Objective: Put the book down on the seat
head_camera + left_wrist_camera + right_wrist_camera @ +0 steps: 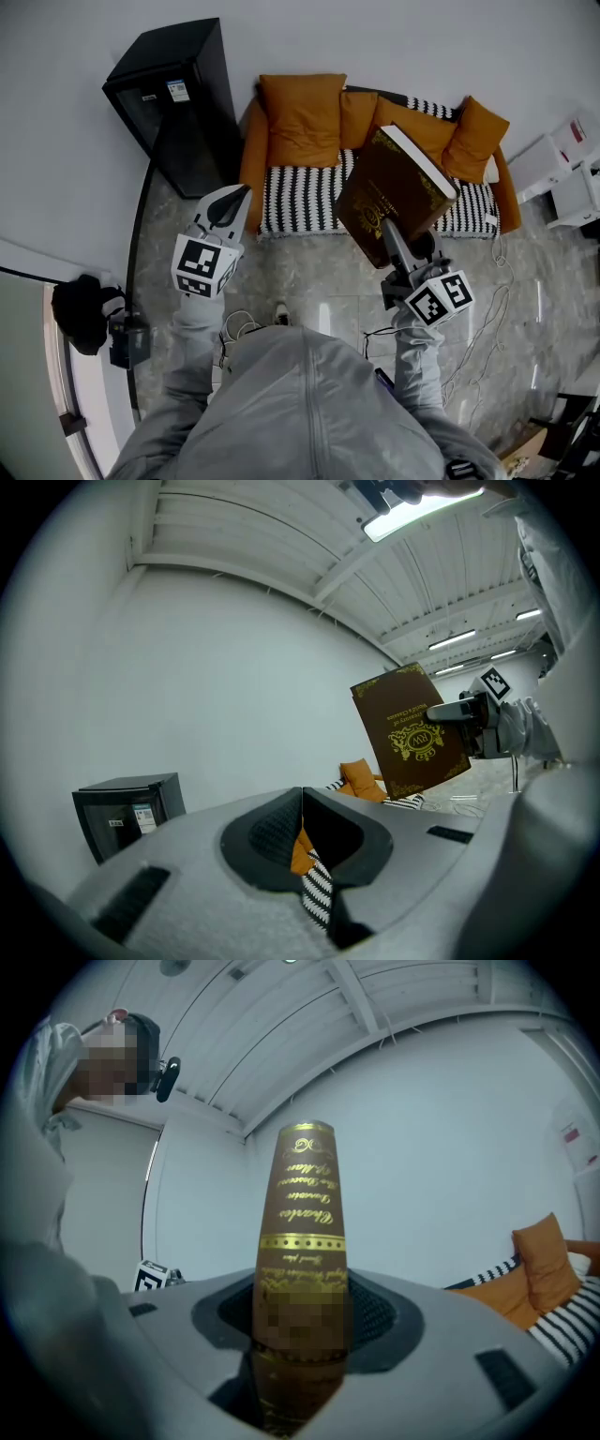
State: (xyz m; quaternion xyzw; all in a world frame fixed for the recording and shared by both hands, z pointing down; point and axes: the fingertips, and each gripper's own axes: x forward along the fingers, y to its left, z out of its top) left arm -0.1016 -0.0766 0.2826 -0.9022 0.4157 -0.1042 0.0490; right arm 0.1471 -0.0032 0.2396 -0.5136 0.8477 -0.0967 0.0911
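Right gripper [397,249] pinches the book [394,187] by its spine, upright, short of the striped seat [298,195] | left gripper [229,202] pressed together, empty | tip: lay it flat on bare stripes (clear of cushions [302,117]), then release.

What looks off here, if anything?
Loose cables sprawl on the floor in front of the sofa. Nothing else stands out; the book is tilted in the right claw, not yet down.
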